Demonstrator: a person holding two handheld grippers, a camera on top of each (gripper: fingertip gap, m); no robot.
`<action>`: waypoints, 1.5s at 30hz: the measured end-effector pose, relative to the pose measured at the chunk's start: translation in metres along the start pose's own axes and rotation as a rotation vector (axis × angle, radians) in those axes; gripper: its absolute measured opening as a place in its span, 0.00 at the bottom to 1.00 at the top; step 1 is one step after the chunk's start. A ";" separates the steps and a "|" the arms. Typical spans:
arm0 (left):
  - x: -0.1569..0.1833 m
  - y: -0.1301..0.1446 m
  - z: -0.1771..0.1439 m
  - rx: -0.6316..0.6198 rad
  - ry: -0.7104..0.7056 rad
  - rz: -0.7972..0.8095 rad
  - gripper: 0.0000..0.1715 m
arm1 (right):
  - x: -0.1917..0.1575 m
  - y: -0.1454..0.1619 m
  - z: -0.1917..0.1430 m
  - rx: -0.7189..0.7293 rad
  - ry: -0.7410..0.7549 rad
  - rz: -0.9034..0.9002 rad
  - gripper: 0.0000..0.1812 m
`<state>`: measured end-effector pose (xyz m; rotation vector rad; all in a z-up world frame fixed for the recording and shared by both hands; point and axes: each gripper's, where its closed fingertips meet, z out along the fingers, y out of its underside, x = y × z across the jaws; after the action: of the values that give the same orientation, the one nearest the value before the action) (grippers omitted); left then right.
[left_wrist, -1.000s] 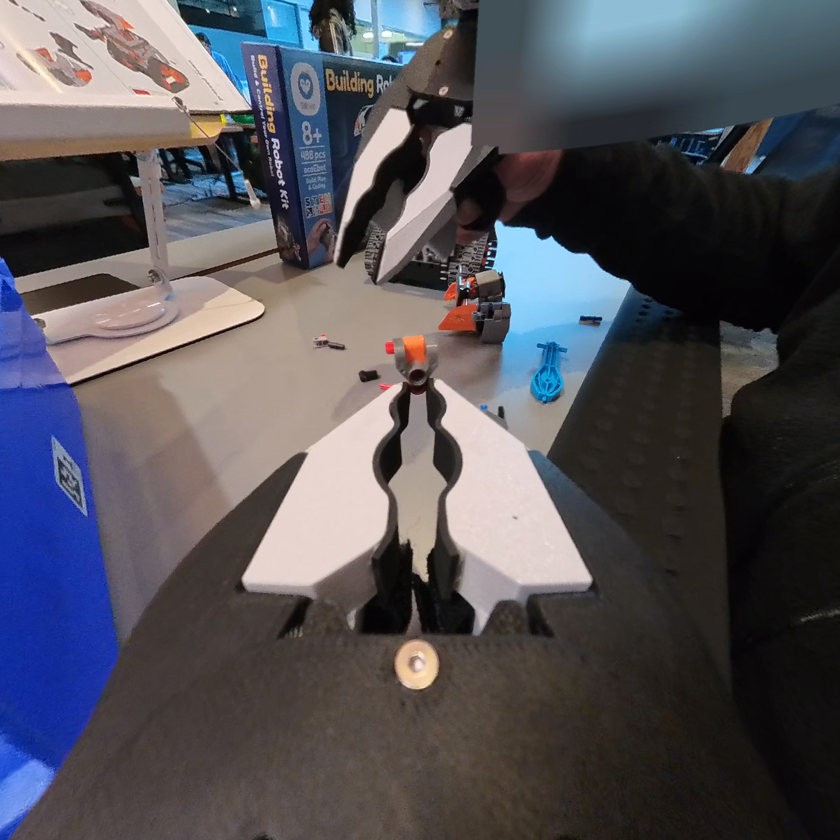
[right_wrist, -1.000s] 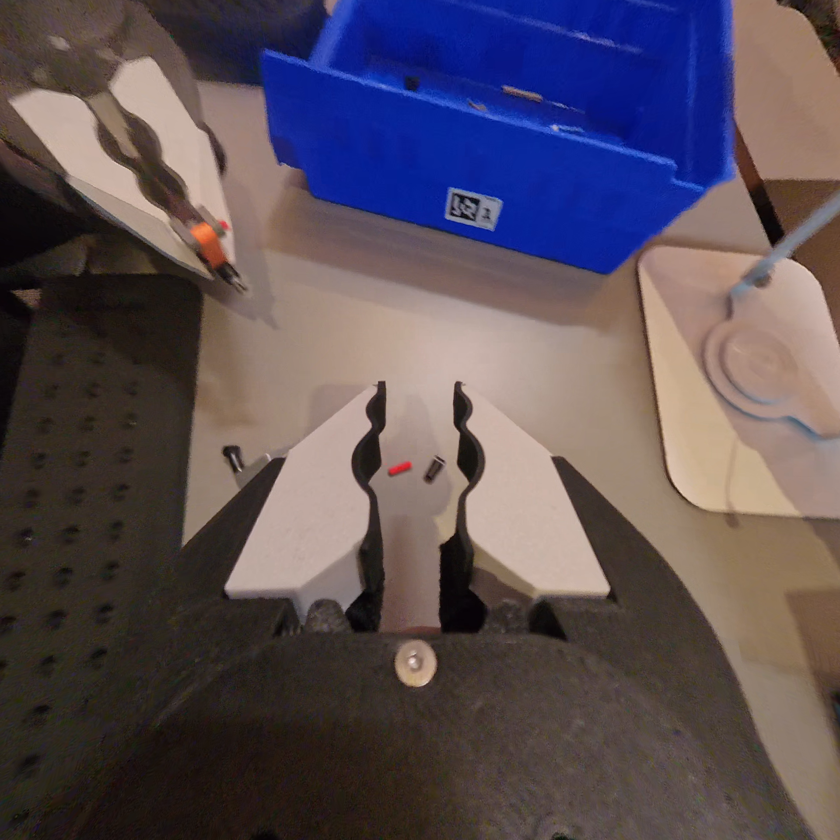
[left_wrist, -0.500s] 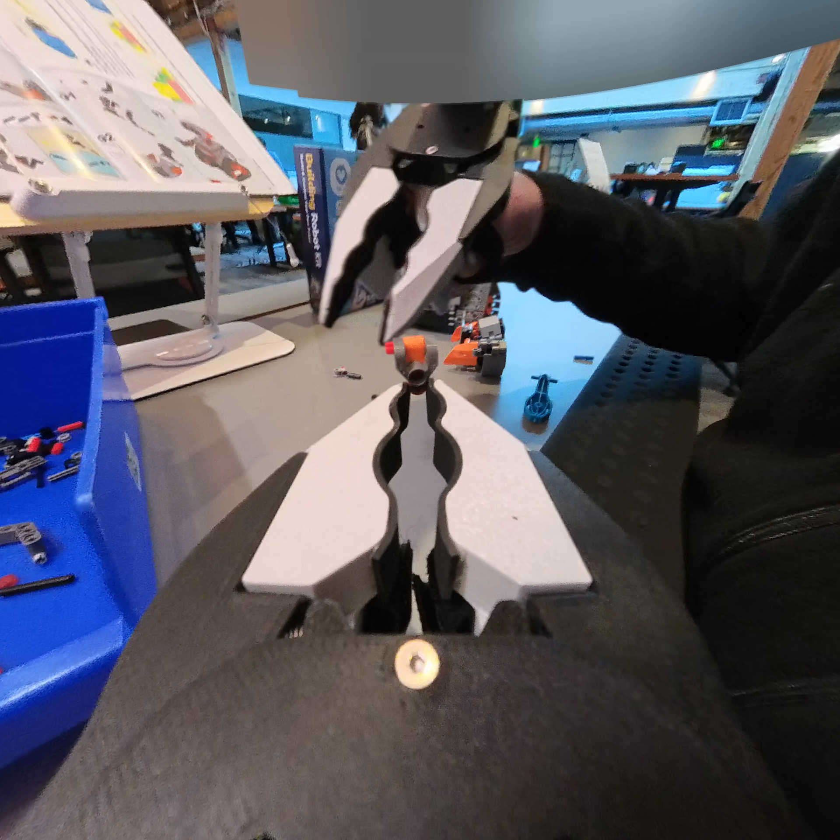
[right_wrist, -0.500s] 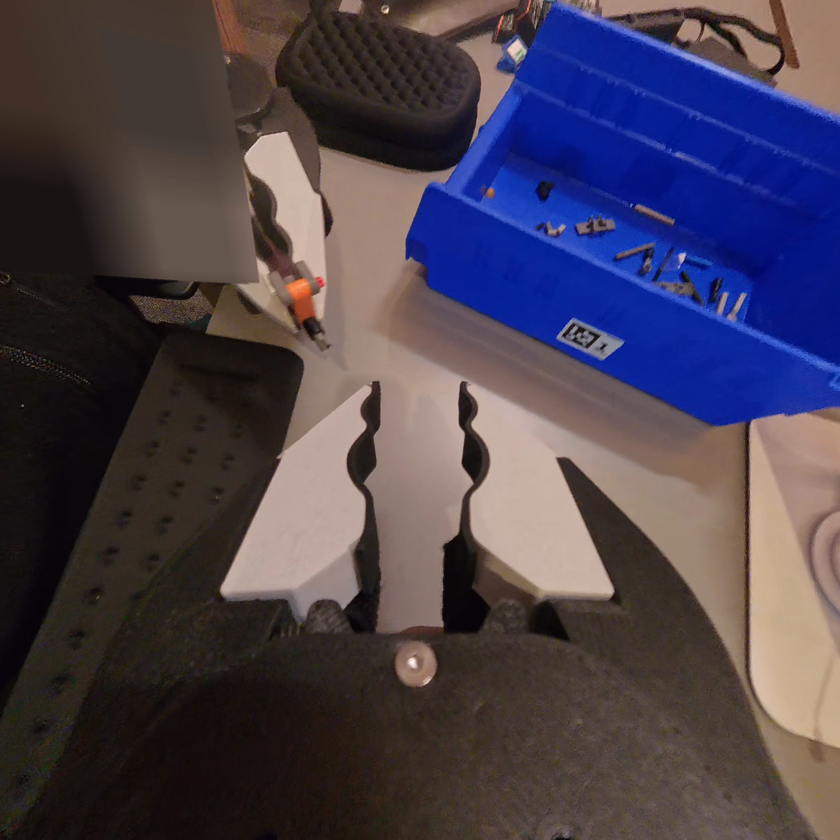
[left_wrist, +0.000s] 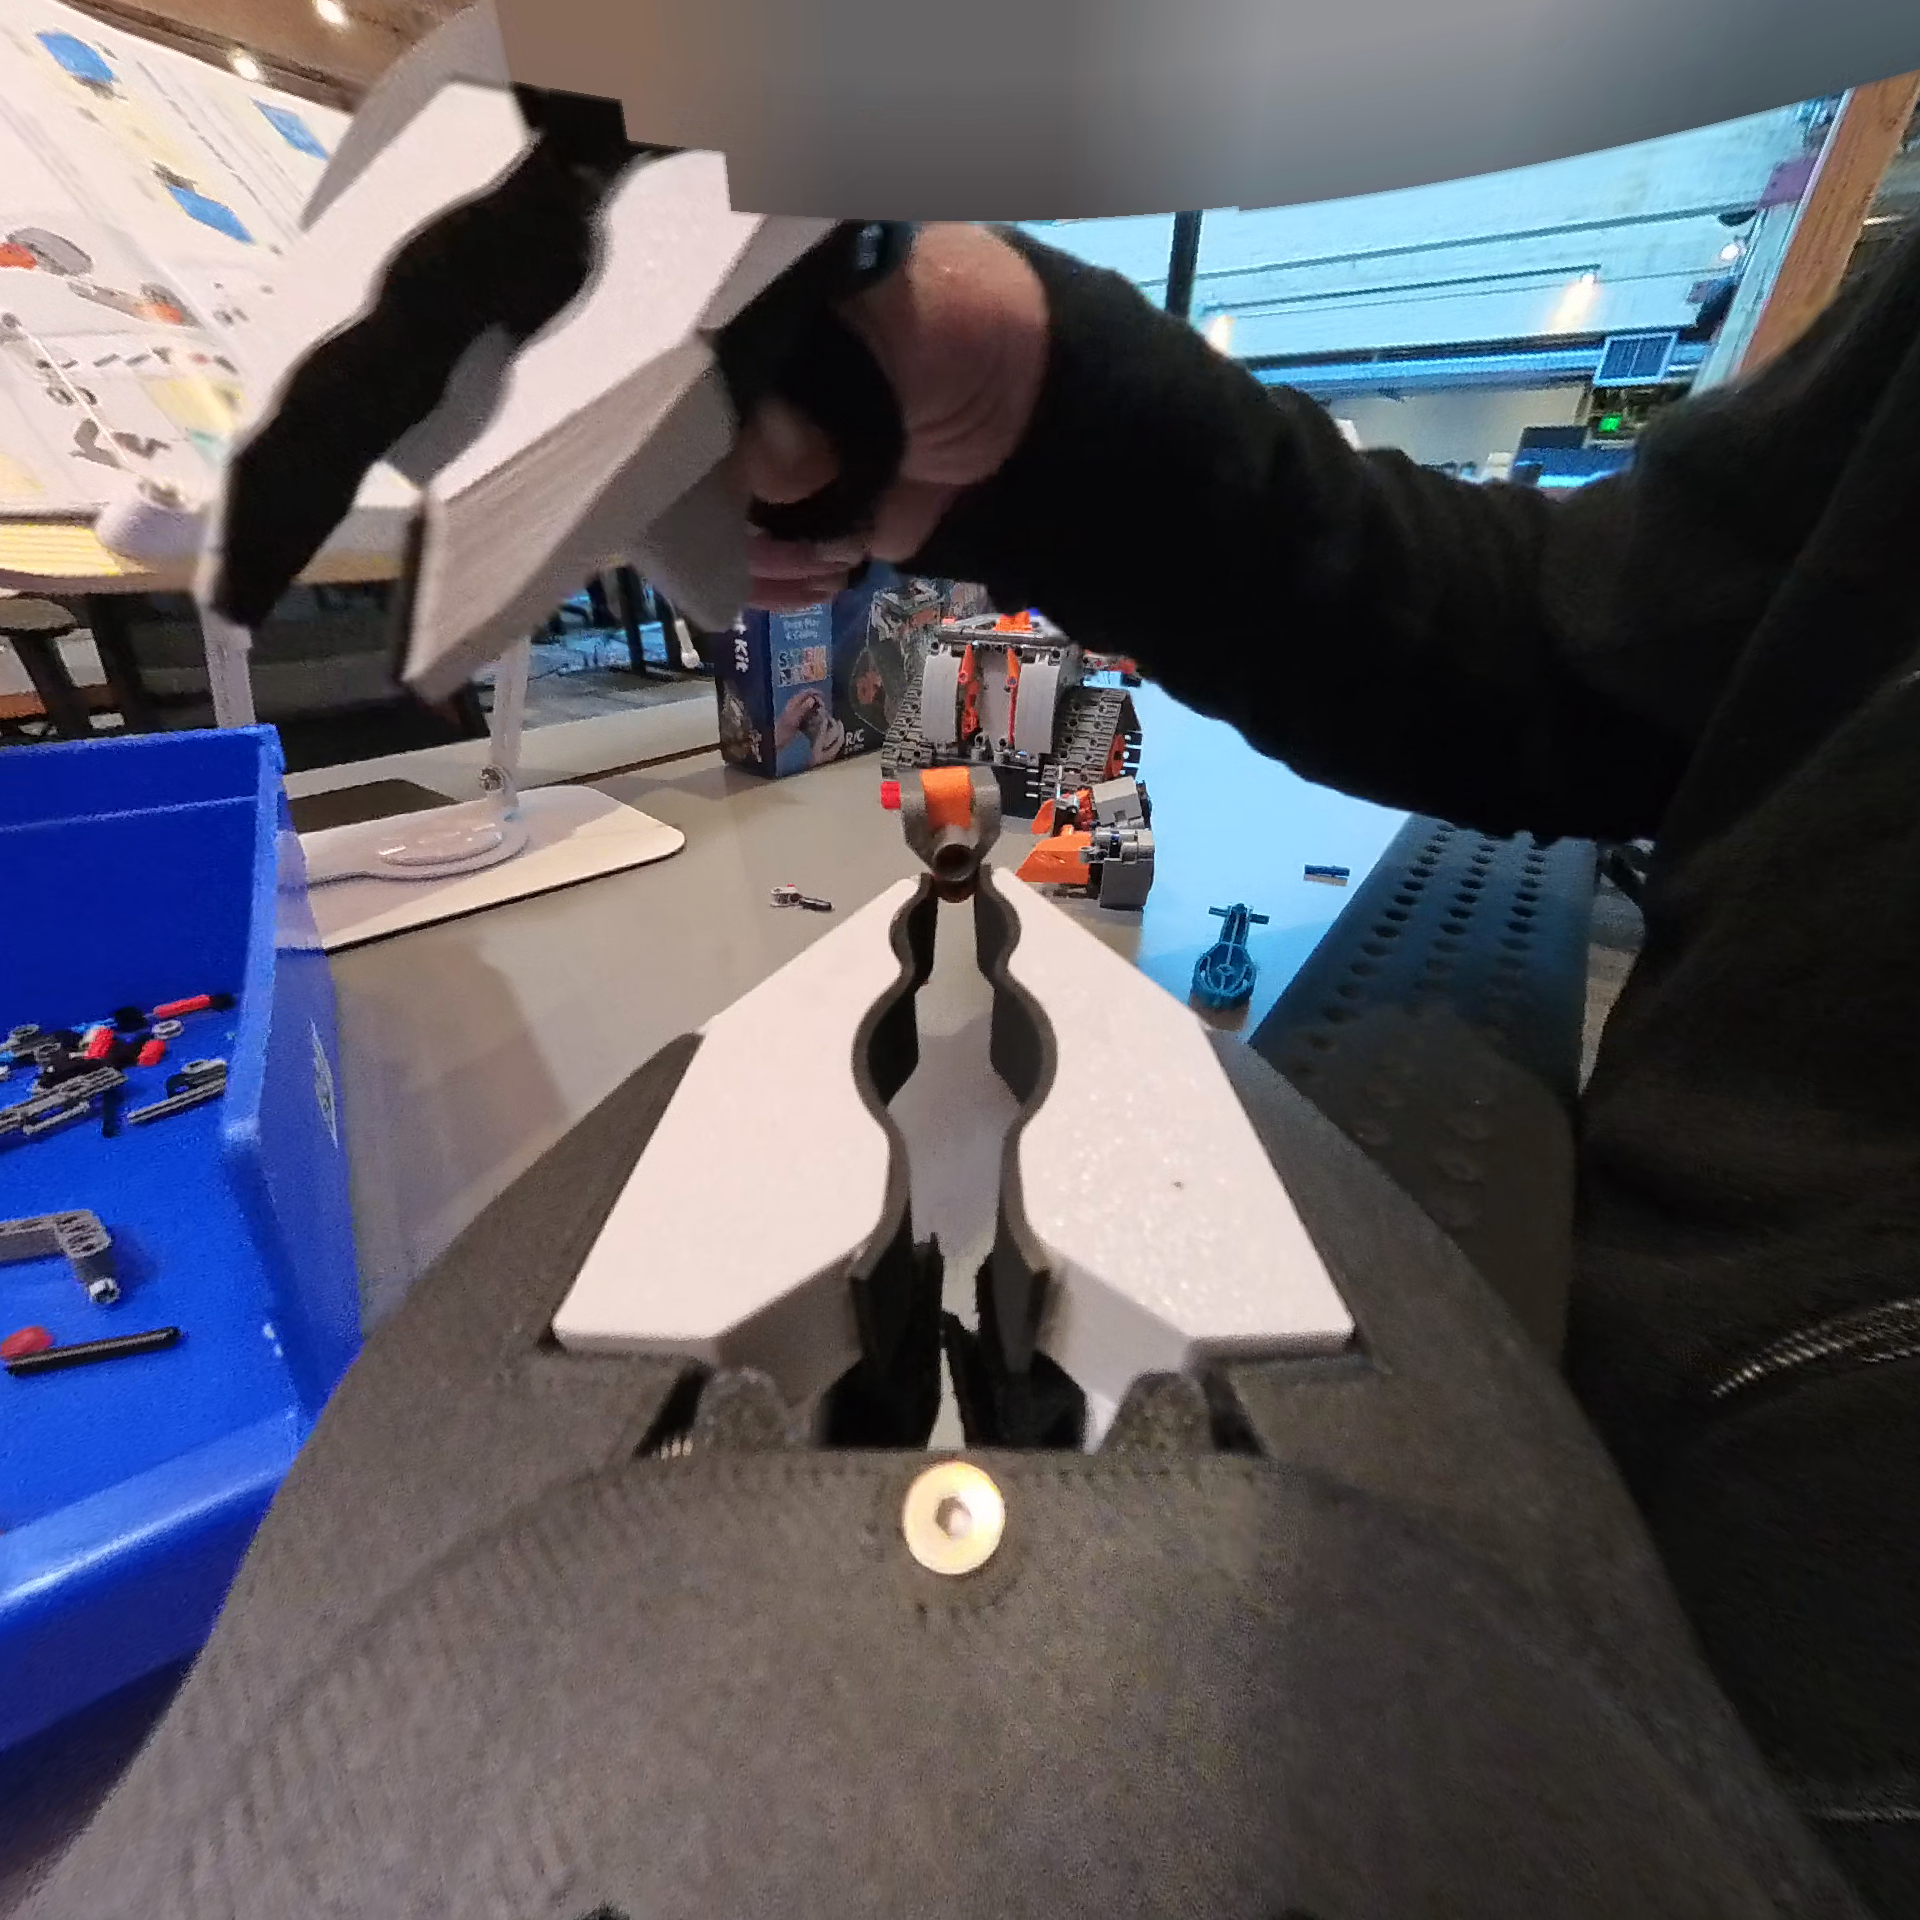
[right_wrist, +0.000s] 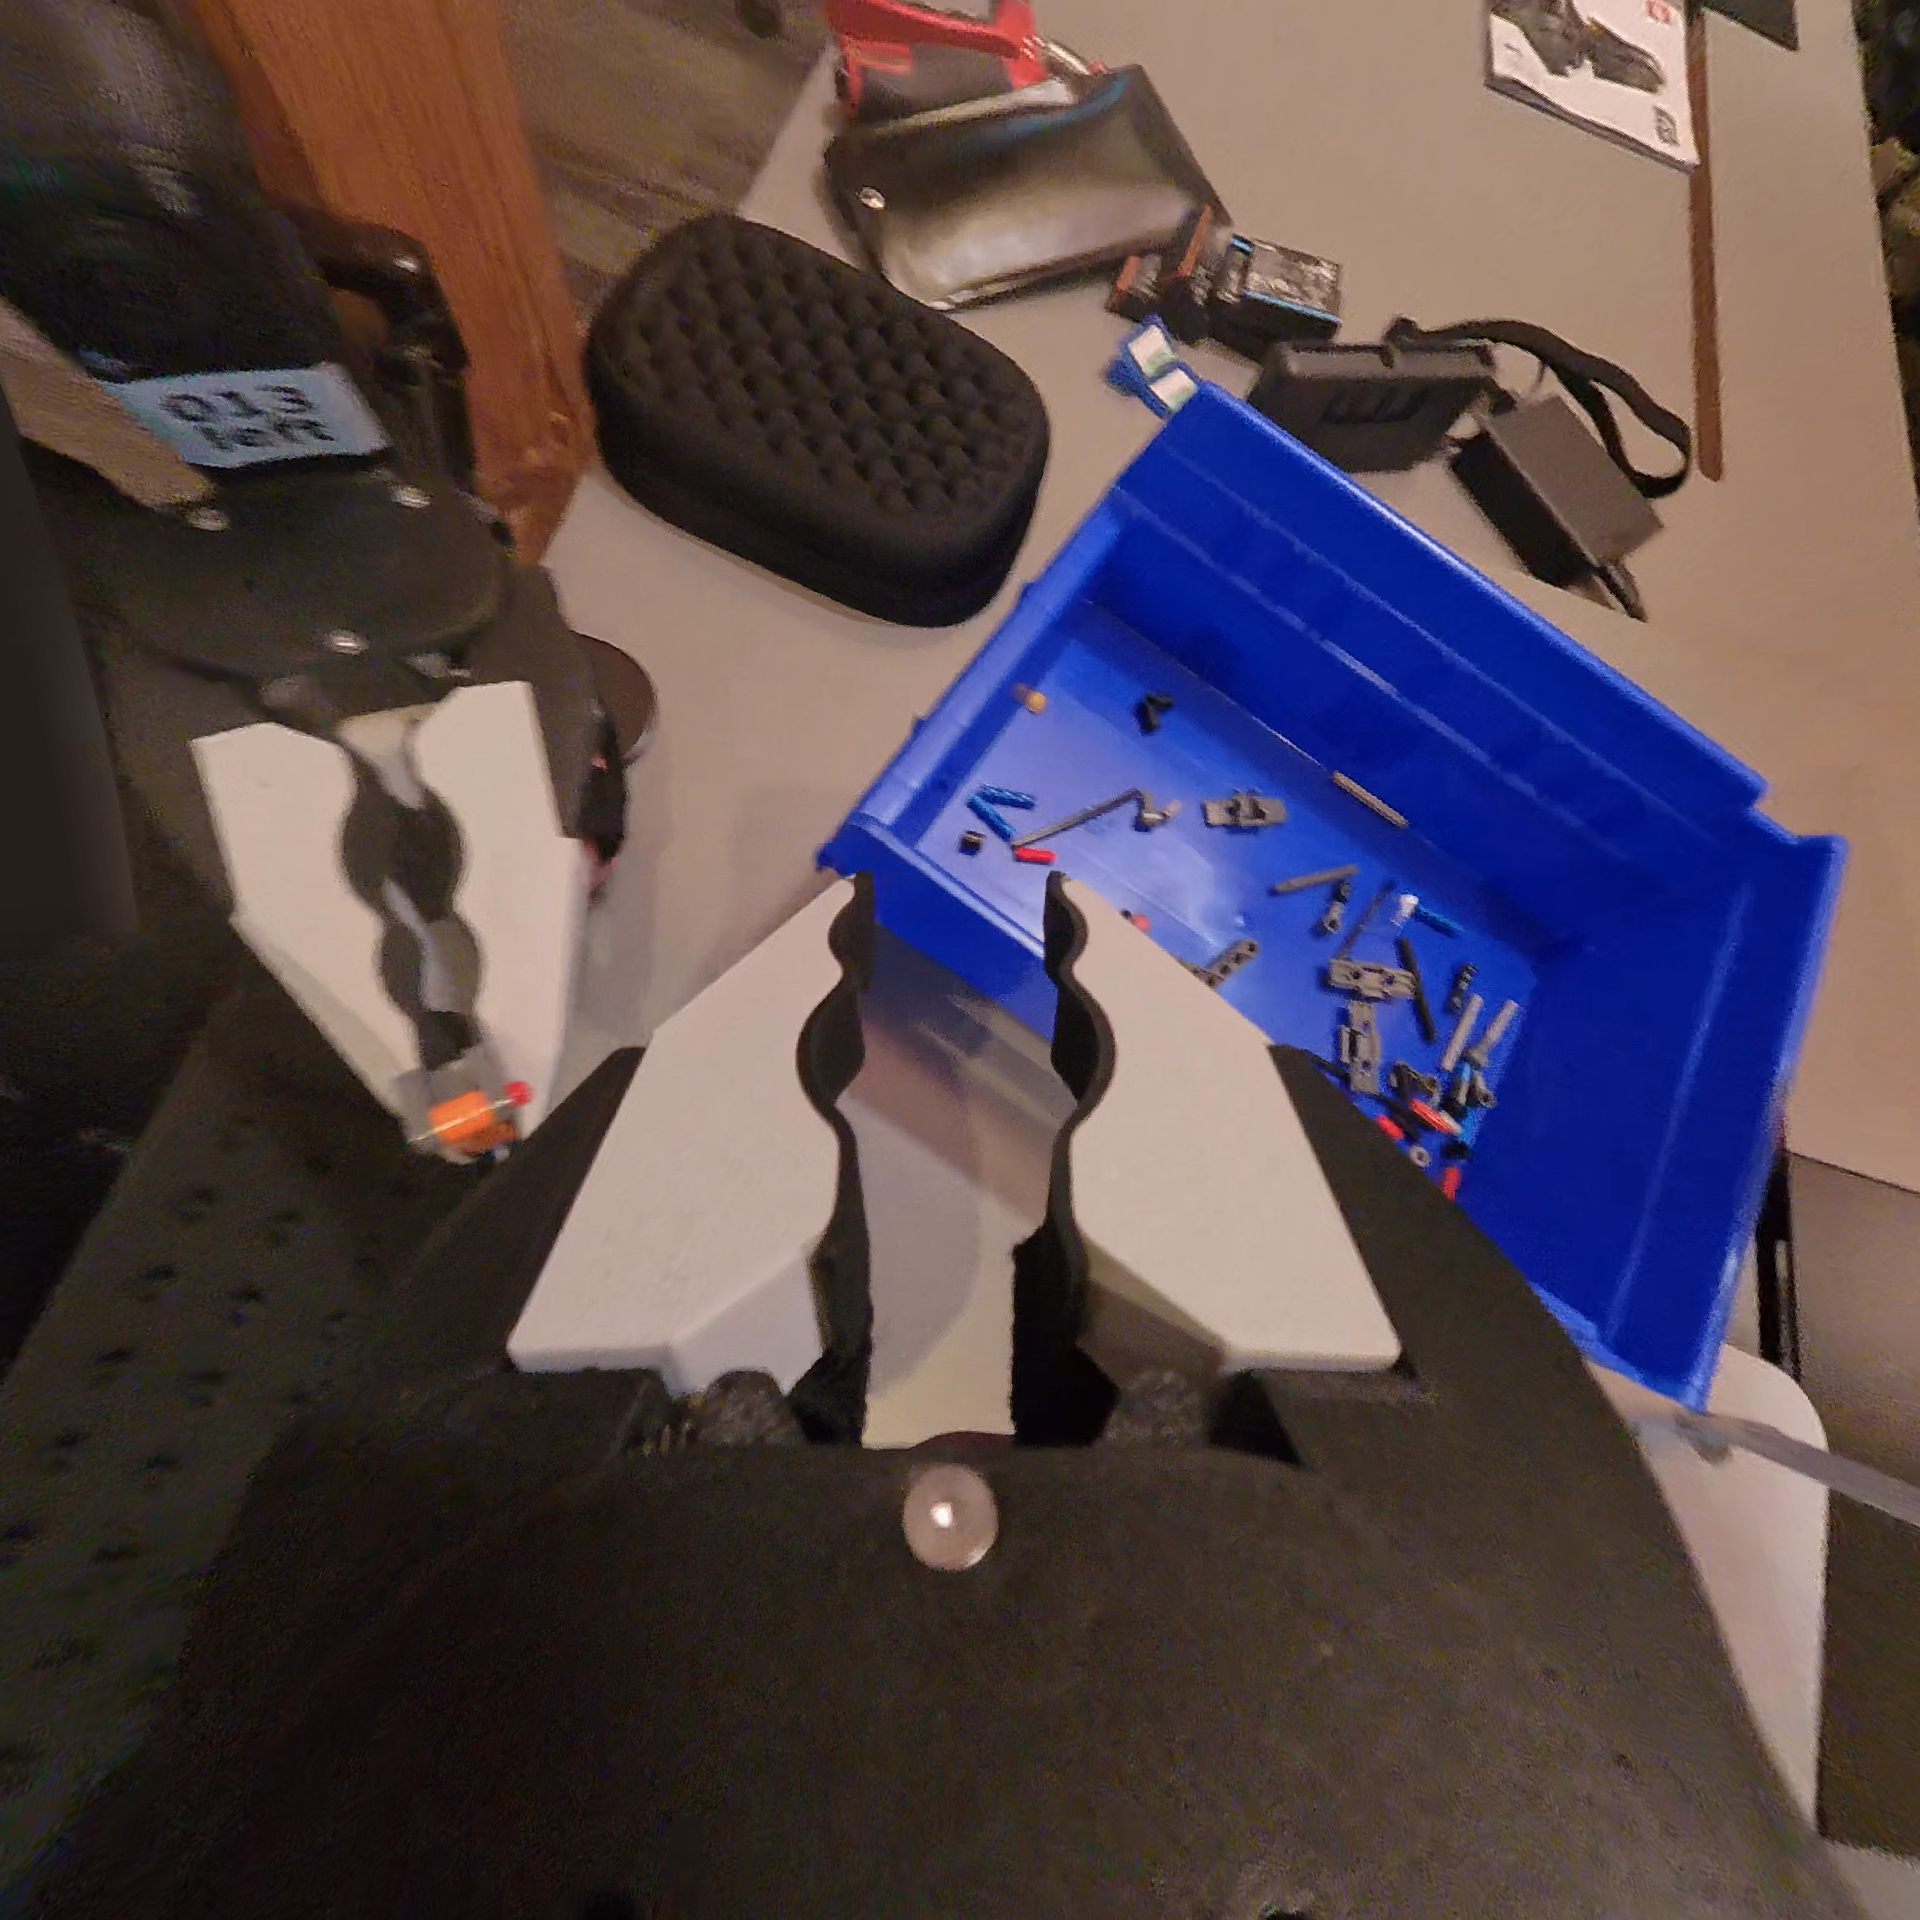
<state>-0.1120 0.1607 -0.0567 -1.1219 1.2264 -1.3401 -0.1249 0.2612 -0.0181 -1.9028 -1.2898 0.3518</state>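
Pinching a small grey-and-orange piece (left_wrist: 948, 821), left claw (left_wrist: 951, 883); right claw (right_wrist: 951, 894) spread, seemingly empty, above blue bin (right_wrist: 1621, 1174).

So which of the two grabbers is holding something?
The left gripper. Its tips are pinched on a small orange-and-grey piece, held up above the table. The right gripper is open with nothing between its tips, over the blue bin.

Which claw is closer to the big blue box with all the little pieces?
Right. The right gripper hangs open at the blue bin's near wall; the left gripper, pinching an orange-and-grey piece, sits farther aside.
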 end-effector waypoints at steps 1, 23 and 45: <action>0.000 0.001 0.001 -0.010 0.003 -0.013 0.03 | -0.008 0.001 -0.003 0.006 -0.015 -0.003 0.17; 0.037 -0.026 0.044 0.090 0.129 -0.165 0.02 | -0.102 0.062 -0.080 0.284 -0.190 0.175 0.03; -0.196 0.016 -0.088 -1.140 -0.551 0.190 0.15 | -0.079 0.159 -0.052 -0.245 -0.098 0.034 0.02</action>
<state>-0.1761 0.3646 -0.0832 -1.8987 1.6108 -0.0329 -0.0238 0.1419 -0.1175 -2.1369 -1.4208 0.3199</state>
